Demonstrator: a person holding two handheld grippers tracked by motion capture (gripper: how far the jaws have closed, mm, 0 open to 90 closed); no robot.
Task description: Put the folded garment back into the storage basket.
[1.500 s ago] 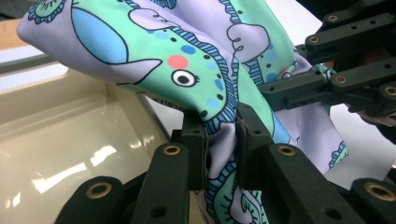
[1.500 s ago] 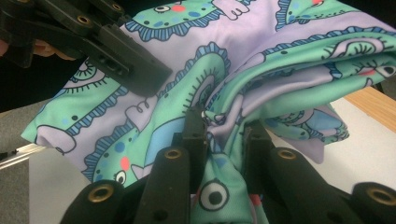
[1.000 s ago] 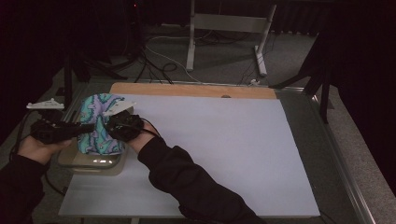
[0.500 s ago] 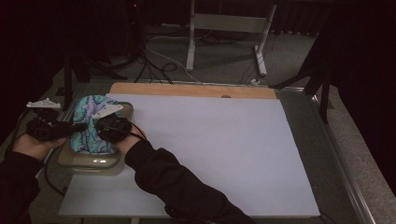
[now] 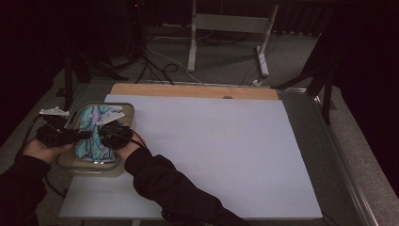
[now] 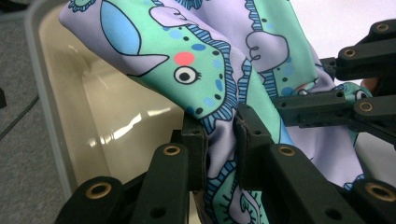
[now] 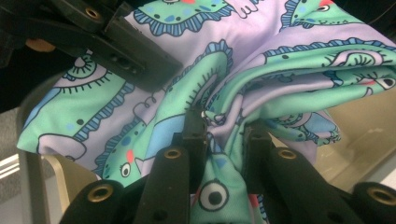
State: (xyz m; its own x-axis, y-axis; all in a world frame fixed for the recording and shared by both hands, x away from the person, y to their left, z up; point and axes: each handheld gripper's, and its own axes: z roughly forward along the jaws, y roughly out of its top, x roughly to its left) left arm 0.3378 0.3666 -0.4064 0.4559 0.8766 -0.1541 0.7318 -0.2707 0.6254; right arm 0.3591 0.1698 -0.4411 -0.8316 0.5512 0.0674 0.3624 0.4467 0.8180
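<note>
Clearly the cloth (image 5: pixel 96 132), a patterned fabric bunched in folds, hangs over the beige tray (image 5: pixel 123 109) at the counter's (image 5: pixel 211 141) left edge, gripped on two sides so it can be handled as one bundle without trailing. The left hand-held gripper (image 6: pixel 220 140) is clamped on a fold on one side, the right hand-held gripper (image 7: pixel 224 135) pinching a gathered ridge on the other. Holding it from opposite sides likely keeps the bundle over the tray, for setting in or lifting out.
</note>
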